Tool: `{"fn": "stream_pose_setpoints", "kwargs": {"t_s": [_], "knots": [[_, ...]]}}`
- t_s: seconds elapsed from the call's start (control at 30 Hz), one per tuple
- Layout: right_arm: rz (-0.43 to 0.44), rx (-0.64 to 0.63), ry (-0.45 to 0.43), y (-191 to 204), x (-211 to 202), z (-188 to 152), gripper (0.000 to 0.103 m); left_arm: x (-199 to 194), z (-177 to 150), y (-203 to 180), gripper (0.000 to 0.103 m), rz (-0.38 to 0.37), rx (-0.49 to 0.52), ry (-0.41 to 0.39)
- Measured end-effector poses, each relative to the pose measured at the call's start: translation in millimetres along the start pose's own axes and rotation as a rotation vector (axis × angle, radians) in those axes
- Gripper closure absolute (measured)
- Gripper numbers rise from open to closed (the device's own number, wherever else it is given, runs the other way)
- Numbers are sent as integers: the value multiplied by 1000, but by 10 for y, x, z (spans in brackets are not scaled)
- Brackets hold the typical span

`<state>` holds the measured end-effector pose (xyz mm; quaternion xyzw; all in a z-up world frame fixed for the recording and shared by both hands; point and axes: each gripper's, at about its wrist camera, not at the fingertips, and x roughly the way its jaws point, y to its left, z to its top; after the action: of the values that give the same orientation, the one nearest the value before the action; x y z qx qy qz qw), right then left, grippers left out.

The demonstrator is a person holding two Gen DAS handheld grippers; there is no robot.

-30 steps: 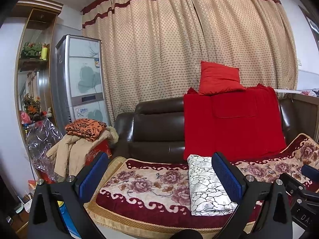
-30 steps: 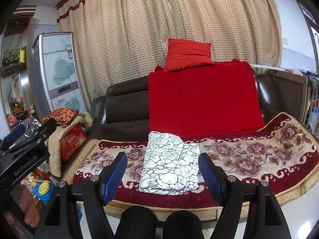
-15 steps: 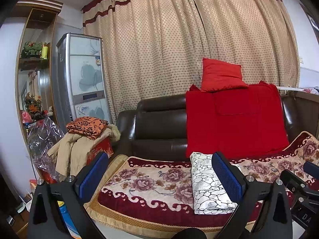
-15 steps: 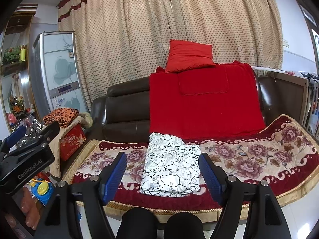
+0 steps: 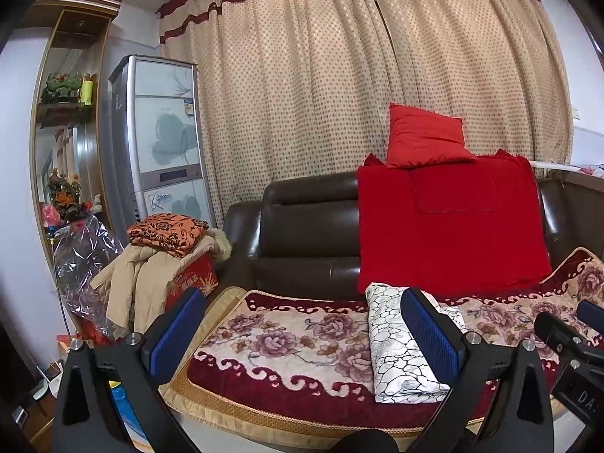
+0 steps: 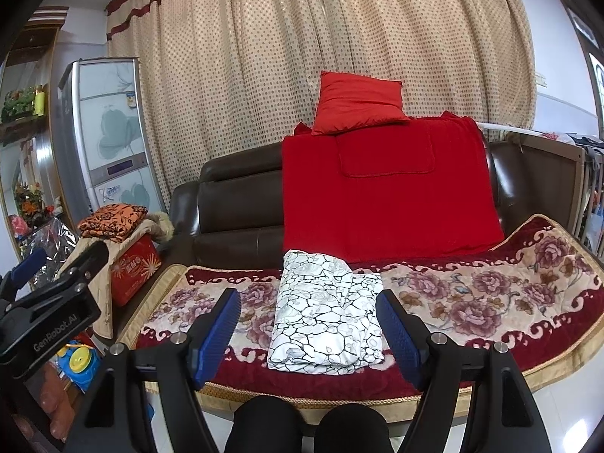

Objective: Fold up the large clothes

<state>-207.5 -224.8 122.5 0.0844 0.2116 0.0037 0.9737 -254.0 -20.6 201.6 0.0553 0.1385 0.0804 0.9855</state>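
A white garment with a black crackle pattern [image 6: 324, 313] lies folded into a neat rectangle on the floral sofa cover [image 6: 490, 302]; it also shows in the left wrist view [image 5: 396, 347]. My right gripper [image 6: 307, 311] is open and empty, held back from the sofa in front of the garment. My left gripper [image 5: 302, 317] is open and empty, to the left of the garment and clear of it. The left gripper's body [image 6: 49, 313] shows at the left of the right wrist view.
A red blanket [image 6: 385, 192] and a red cushion [image 6: 358, 102] lie on the brown sofa back. A red box [image 5: 188, 275] with a beige coat and an orange folded cloth [image 5: 166, 230] stands left of the sofa. A tall cabinet [image 5: 158, 143] and curtains stand behind.
Both grippers have drawn back and tilted up a little, so the sofa and the folded garment sit lower in both views. Both stay open and empty.
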Motion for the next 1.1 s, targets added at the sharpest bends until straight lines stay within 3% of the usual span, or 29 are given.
{"fn": "stream_pose_setpoints", "kwargs": {"t_s": [0.63, 1.1], "knots": [[-9, -15, 16, 228, 247, 4, 26, 261, -36, 177, 0, 13, -28, 39], [-7, -18, 68, 276, 692, 89, 26, 653, 27, 107, 0, 5, -19, 84]]}}
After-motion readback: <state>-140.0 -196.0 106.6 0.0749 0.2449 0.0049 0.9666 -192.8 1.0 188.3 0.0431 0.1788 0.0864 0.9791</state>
